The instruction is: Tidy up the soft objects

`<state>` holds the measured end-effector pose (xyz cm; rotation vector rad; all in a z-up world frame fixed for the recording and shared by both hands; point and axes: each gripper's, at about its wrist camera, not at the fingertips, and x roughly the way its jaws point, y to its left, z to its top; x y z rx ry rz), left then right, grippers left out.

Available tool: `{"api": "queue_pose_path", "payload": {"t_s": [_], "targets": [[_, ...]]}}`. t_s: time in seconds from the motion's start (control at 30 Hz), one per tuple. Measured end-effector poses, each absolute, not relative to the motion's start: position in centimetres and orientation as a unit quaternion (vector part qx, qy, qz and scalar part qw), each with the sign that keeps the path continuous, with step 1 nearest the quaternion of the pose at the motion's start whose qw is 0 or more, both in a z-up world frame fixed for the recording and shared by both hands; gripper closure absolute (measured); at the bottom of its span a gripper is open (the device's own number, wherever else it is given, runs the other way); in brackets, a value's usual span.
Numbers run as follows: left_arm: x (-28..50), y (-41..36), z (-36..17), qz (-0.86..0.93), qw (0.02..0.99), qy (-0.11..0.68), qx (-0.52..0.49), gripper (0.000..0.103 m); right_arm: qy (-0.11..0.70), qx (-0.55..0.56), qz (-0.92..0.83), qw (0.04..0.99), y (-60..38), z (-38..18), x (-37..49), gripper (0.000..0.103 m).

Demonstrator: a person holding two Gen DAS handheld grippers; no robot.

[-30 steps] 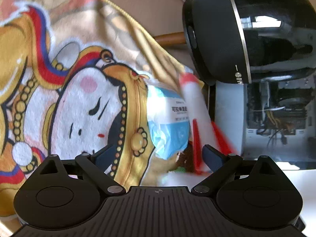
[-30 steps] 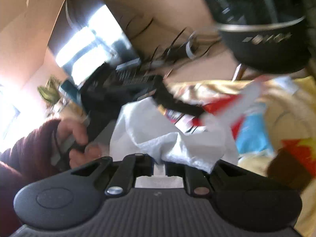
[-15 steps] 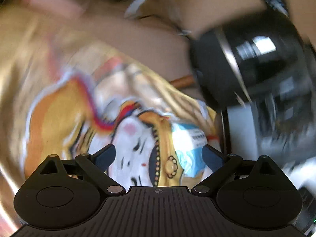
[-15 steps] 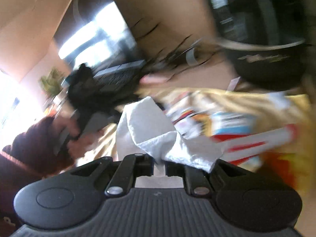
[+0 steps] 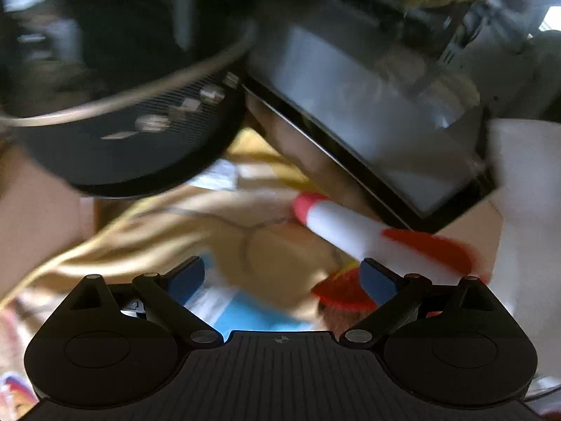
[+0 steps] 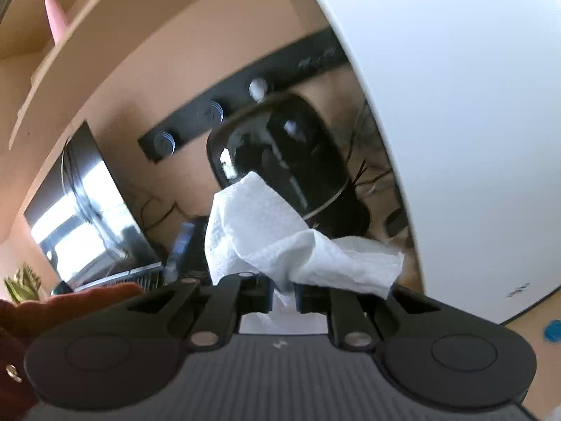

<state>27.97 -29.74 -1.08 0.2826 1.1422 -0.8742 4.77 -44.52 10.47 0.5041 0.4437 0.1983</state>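
now r gripper (image 6: 282, 297) pinches white tissue (image 6: 280, 238); l gripper (image 5: 282, 277) spread, maybe empty.

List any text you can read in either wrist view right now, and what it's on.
None is legible.
Black round appliance: pale marks along its band, motion-blurred.
Blue and white packet: print smeared.
White curved surface: small dark marking near its lower edge, too small.
Black wall strip: faint marks, unreadable.
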Motion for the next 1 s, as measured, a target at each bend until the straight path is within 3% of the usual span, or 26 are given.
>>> {"api": "queue_pose_path", "payload": {"t_s": [0.43,0.77,0.8,0.83,0.87,1.0], "targets": [[30.2,-28.7,-2.7,-0.386,0.646,0.653,-0.089,0.004,0.177,0.282,-0.010,0.943,-49.5,11.2,-1.8,0.088],[29.7,-34.5,-5.3,-0.355,0.686,0.635,0.024,0.004,0.212,0.308,-0.012,0.927,-49.2,9.1,-1.8,0.088],[29.8,-34.7,-5.3,-0.362,0.687,0.630,0.019,0.016,0.213,0.311,-0.014,0.926,-49.2,9.0,-1.9,0.088],[29.8,-34.7,-5.3,-0.368,0.688,0.625,0.016,0.055,0.214,0.314,-0.016,0.925,-49.2,8.9,-2.1,0.088],[29.9,-34.5,-5.3,-0.374,0.682,0.628,0.008,0.062,0.215,0.314,-0.015,0.925,-49.2,8.9,-2.1,0.088],[30.3,-32.0,-4.4,-0.406,0.675,0.614,-0.050,0.072,0.214,0.313,-0.011,0.925,-49.3,9.2,-2.0,0.088]]}}
